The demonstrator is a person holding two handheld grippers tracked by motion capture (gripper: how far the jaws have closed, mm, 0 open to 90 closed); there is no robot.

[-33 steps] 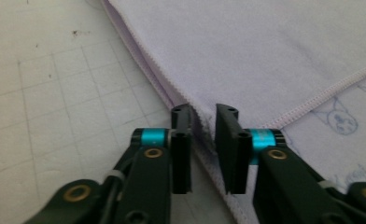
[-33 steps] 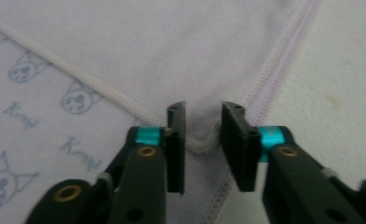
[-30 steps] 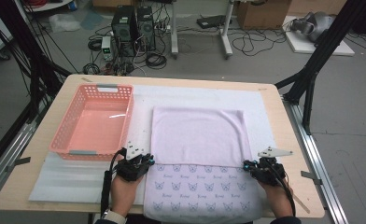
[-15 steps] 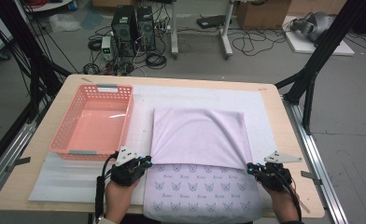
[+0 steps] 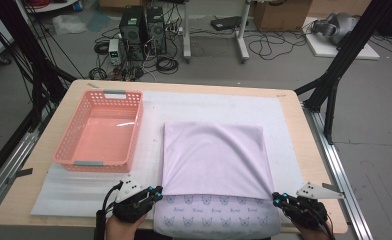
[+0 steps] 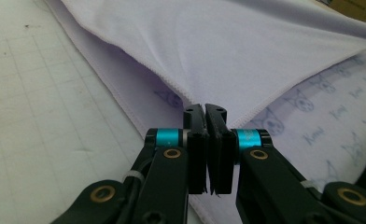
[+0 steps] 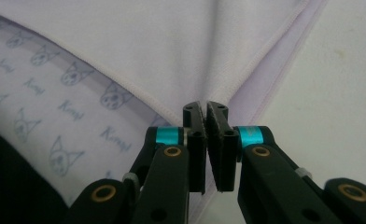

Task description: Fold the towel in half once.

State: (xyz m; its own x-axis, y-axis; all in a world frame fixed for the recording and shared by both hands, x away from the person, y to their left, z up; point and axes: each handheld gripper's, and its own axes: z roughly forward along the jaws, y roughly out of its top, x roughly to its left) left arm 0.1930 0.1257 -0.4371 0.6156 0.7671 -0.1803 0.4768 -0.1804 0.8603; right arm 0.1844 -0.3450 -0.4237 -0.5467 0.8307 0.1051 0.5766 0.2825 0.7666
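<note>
the lilac cloth (image 5: 214,160) lies folded along the bench's (image 5: 304,140) near edge; left gripper (image 5: 156,192) and right gripper (image 5: 279,199) each pinch one near corner of its upper layer, the fold edge stretched between them.

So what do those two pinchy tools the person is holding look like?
Each is black. The left gripper and the right gripper both have two flat black jaws, bright teal bands, and brass-coloured round rivets on the arms. From above, each one carries a pale grey three-cornered plate, and a black cable trails from the left one.
</note>
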